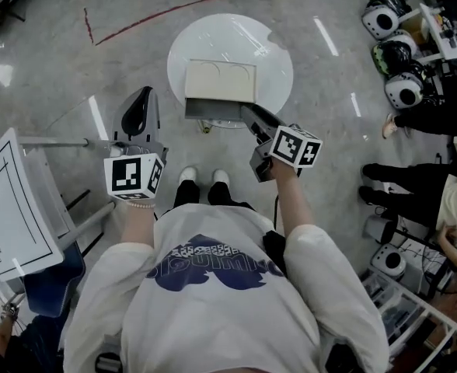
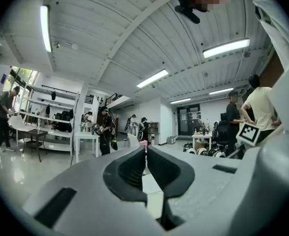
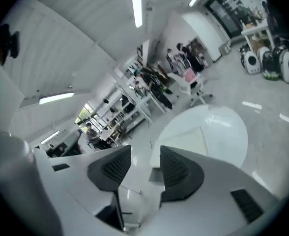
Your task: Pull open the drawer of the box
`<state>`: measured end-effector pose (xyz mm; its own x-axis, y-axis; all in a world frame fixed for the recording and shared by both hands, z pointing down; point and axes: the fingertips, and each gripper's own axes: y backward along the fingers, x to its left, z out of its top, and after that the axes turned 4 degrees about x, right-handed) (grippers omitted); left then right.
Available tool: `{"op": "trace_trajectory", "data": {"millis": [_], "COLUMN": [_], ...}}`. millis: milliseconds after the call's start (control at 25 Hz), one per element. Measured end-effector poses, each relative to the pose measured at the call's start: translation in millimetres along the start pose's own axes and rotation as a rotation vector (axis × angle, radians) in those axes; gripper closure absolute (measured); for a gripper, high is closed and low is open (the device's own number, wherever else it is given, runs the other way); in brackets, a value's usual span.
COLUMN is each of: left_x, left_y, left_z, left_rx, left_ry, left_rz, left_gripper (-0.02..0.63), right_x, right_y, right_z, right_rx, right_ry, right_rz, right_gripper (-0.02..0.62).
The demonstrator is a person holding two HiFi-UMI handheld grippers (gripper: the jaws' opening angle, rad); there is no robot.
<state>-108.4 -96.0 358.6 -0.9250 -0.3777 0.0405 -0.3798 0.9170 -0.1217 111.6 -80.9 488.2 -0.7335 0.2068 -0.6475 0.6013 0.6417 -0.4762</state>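
Observation:
A cream box (image 1: 221,81) stands on a round white table (image 1: 271,53). Its drawer (image 1: 213,113) sticks out of the near side, grey and shallow. My right gripper (image 1: 249,120) hovers at the drawer's near right corner, jaws spread wide and nothing between them. In the right gripper view the open right gripper (image 3: 145,156) looks down on the box (image 3: 188,139) and the table (image 3: 228,132). My left gripper (image 1: 144,93) is held off the table to the left, pointing up and away. In the left gripper view, the left gripper (image 2: 145,149) has its pads together.
A white board on a frame (image 1: 11,200) stands at the left. White helmet-like units (image 1: 403,92) and seated people (image 1: 438,185) line the right side. My own feet (image 1: 201,177) stand just before the table. A red line (image 1: 158,14) marks the floor beyond.

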Motion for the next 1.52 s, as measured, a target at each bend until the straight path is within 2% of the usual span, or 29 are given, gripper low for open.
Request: {"op": "trace_trajectory", "data": {"millis": [120,240,320,400,480,600,760,1520], "left_x": [-21.0,-45.3,-58.9,-68.7,-75.0,-77.8,-75.2,-55.5], "left_y": [7.0,9.8,10.9,10.7,9.1,6.7,6.9,5.9], "left_z": [24.5,52.4,67.4,76.3,80.6,79.6,76.8,67.5], "left_rx": [-0.051,-0.094,-0.12,-0.13,-0.129,-0.113,-0.097,-0.063], "left_ry": [0.02,0.001,-0.008,-0.015,-0.023,-0.017,-0.008,0.013], "left_rz": [-0.023,-0.065,-0.087,-0.099,-0.11,-0.112,-0.101,-0.061], "left_gripper": [0.597,0.597,0.597,0.598,0.598,0.598,0.6,0.598], "right_x": [46.2,79.6,95.1,108.3,119.1,125.7,124.4,118.4], "right_y": [47.0,85.0,99.0,106.8,111.7,115.1,114.2,91.9], "right_z": [70.4,110.1,120.9,124.8,127.0,128.7,130.1,121.7], "right_rx": [-0.238,-0.423,-0.491,-0.538,-0.581,-0.615,-0.62,-0.566], "right_ry": [0.222,0.499,0.653,0.752,0.808,0.846,0.839,0.843], "right_rz": [0.014,-0.092,-0.168,-0.198,-0.199,-0.209,-0.213,-0.223], "right_gripper": [0.437,0.51,0.579,0.597,0.597,0.598,0.598,0.599]}}
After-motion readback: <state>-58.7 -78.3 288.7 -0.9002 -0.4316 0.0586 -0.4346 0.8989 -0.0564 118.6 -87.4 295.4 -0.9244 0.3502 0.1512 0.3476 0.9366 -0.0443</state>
